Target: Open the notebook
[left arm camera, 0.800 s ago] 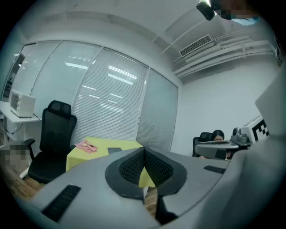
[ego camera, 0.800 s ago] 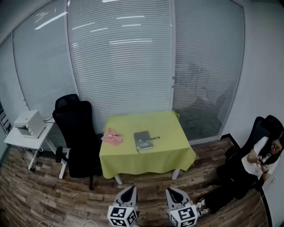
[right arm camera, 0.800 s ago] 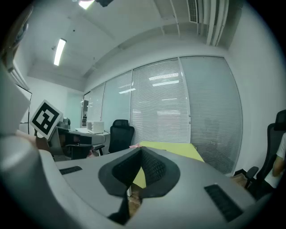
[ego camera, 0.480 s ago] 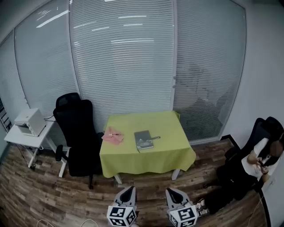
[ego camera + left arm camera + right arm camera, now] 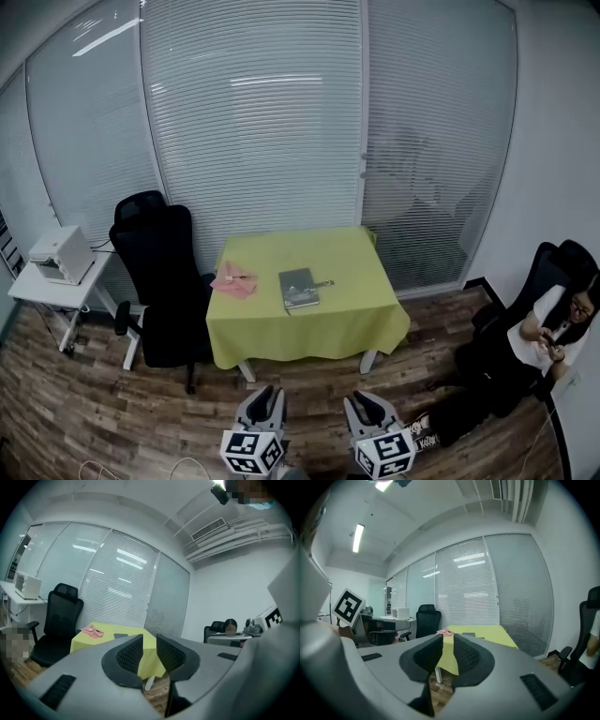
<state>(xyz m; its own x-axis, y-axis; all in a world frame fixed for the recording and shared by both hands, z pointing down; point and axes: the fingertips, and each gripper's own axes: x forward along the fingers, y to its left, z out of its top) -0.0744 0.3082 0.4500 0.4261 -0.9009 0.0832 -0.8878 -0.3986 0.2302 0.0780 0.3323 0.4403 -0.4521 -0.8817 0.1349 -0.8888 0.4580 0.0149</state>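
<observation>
A closed grey notebook [image 5: 298,287] lies flat on the table with the yellow-green cloth [image 5: 328,253], with a pen [image 5: 322,283] by its right edge. In the left gripper view the notebook [image 5: 121,635] is a small dark patch far ahead, and so it is in the right gripper view [image 5: 468,634]. My left gripper [image 5: 266,394] and right gripper [image 5: 362,401] hang side by side over the wooden floor, well short of the table. Both point level at it. The left gripper [image 5: 150,638] and right gripper [image 5: 448,637] each show a narrow gap with nothing in it.
A pink cloth [image 5: 233,279] lies on the table's left part. A black office chair [image 5: 155,281] stands against the table's left side. Further left is a small white stand with a printer [image 5: 58,255]. A person [image 5: 544,337] sits at the right wall. Blinds close off the back.
The head view has shifted slightly, so the table and both grippers sit a little higher in the picture. The notebook lies as before.
</observation>
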